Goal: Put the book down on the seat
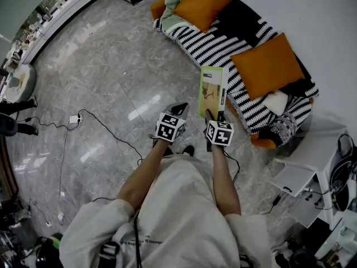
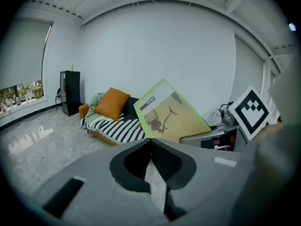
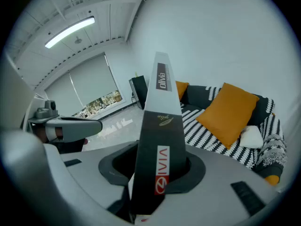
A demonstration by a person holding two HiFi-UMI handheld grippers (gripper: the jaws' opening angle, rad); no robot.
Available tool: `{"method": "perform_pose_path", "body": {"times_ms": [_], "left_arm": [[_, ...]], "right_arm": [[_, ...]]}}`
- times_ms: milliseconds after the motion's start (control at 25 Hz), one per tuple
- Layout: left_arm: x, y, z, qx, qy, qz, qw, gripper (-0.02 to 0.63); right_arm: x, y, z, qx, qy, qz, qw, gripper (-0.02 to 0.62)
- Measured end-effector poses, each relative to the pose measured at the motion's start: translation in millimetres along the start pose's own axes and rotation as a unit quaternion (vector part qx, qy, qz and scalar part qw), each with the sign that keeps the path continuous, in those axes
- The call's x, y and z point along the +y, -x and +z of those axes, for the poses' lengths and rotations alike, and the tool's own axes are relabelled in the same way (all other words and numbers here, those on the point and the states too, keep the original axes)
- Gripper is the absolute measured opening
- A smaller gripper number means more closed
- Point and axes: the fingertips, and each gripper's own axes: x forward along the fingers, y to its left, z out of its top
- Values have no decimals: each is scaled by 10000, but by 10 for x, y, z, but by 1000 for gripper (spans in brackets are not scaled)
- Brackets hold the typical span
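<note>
Right tongs (image 1: 210,116) clamped on the lower end of the book (image 1: 212,91), which stands up from them in the air, just in front of the striped sofa (image 1: 220,44) seat. Left tongs (image 1: 179,109) closed, empty, alongside. Orange cushions (image 1: 268,65) on sofa; grey marbled floor (image 1: 100,71); white wall (image 1: 312,15).

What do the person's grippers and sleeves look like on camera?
The left gripper and right gripper both have grey bodies with dark fingers, and each carries a white cube printed with black square markers. The person wears a loose off-white top with short sleeves.
</note>
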Motion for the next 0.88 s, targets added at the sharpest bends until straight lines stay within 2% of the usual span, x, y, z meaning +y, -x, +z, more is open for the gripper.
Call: {"method": "perform_pose_path", "body": {"times_ms": [240, 480, 720, 880], "left_arm": [[17, -16, 13, -22, -68, 16, 10000, 9], [-68, 3, -93, 119, -166, -27, 9998, 9], [-37, 79, -162, 35, -38, -47, 10000, 9], [60, 126, -142, -201, 291, -151, 9993, 9]], "right_arm": [[27, 2, 37, -77, 139, 3, 9999, 149], [-34, 72, -35, -82, -6, -105, 9999, 149], [-18, 76, -95, -143, -182, -85, 9997, 149], [86, 18, -128, -134, -102, -36, 9999, 150]]}}
